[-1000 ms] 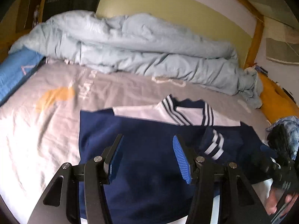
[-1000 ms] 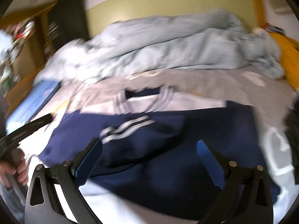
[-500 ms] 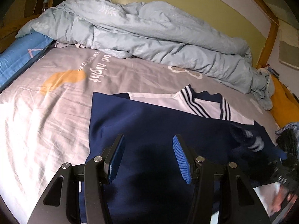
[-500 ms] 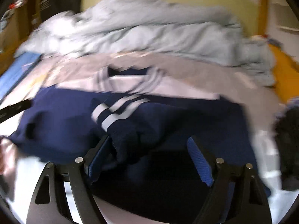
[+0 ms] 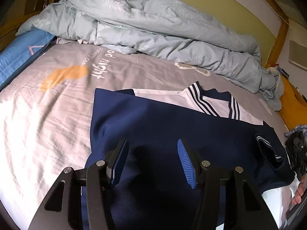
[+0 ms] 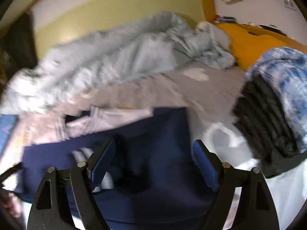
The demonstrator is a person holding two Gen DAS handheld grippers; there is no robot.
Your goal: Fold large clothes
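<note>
grey printed bed sheet (image 5: pixel 57 103), navy jacket (image 5: pixel 153 126) spread flat, crumpled pale-blue duvet (image 5: pixel 153 26) behind

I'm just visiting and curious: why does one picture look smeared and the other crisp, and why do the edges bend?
Right wrist view: motion blur smears the pale blue duvet and navy top. Left wrist view: sharp, the collar stripes clear, a bright washed-out patch on the grey sheet. Both views: fisheye bending, dark corners.

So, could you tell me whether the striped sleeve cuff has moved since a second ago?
Yes. In the left wrist view the striped cuff went from beside the white collar out to the jacket's right edge.
</note>
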